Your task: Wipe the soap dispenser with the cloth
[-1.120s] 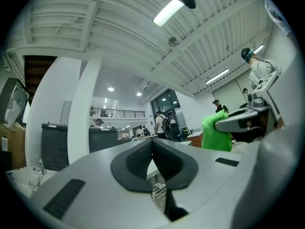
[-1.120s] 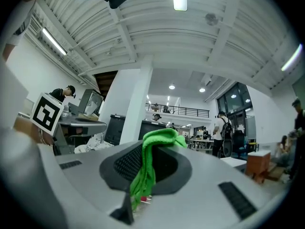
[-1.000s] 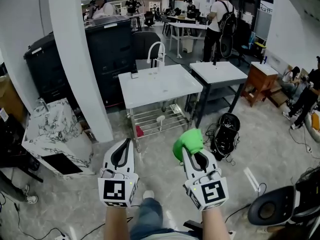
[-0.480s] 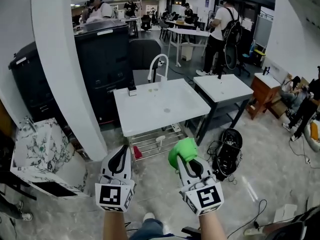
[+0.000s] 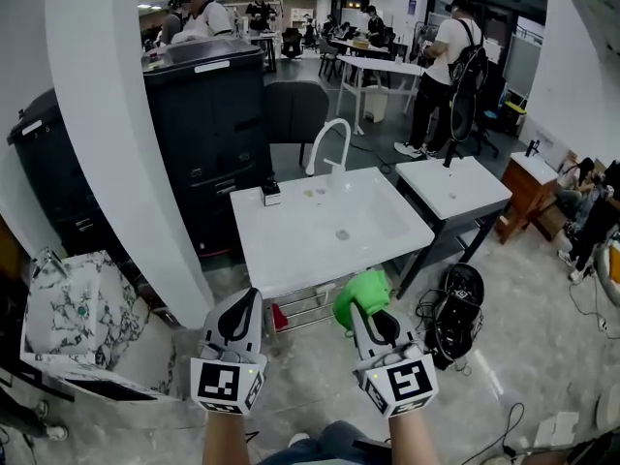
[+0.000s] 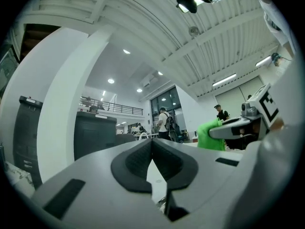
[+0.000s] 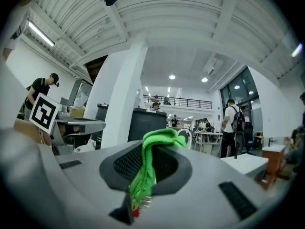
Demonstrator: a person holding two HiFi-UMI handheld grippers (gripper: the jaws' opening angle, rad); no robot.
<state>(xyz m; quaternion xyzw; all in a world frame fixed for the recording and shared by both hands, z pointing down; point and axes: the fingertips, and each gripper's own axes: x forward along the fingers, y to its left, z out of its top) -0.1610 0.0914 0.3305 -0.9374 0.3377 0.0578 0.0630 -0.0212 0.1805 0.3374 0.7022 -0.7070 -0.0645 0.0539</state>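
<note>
grippers, side by side and level. right gripper (image 7: 153,149) is clamped on a green cloth (image 7: 148,168), its bulk bunched past the tips; left gripper (image 6: 152,149) is closed on nothing. ahead stands a white sink counter (image 5: 291,250) with a faucet (image 5: 332,143); what appears to be the soap dispenser (image 5: 271,194), small and dark, sits at the back left corner, well apart from both grippers. risk: only a thin fold is pinched, so rubbing may drag the cloth free, and an unsteadied dispenser may topple.

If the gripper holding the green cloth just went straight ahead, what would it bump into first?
Probably the white sink table's front edge; if the right gripper clears the top, the faucet. Height is unclear.
</note>
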